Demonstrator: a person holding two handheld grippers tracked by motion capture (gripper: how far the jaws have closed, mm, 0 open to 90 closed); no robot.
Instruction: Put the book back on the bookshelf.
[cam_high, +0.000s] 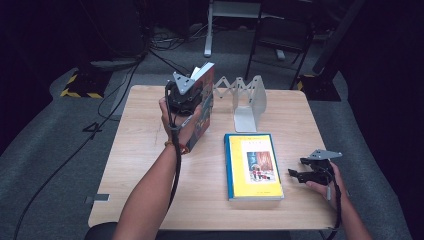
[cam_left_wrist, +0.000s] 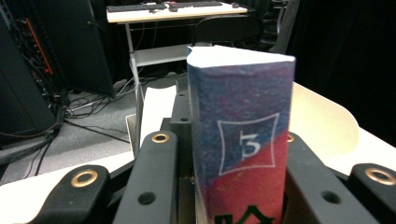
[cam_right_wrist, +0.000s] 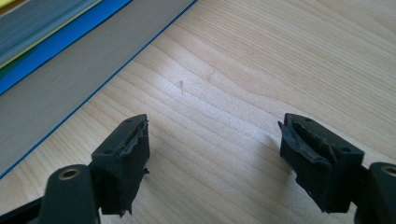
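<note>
The left gripper (cam_high: 187, 97) has its jaws clenched on a thick book with a blue and red spine (cam_left_wrist: 240, 140), holding it upright above the far left part of the wooden surface (cam_high: 150, 165), just beside the white expanding book rack (cam_high: 247, 102) that stands at the far edge. The right gripper (cam_high: 305, 175) rests low near the right edge, its jaws released with nothing but bare wood between them, next to the yellow book with the blue spine (cam_high: 252, 165), which lies flat in the middle. The step looks like standing the held book in the rack. To do that well, I'd say keep the book vertical, line its bottom edge up with the rack's base, lower it until it bears on the base, and only then loosen the grip, so it cannot tip over.
</note>
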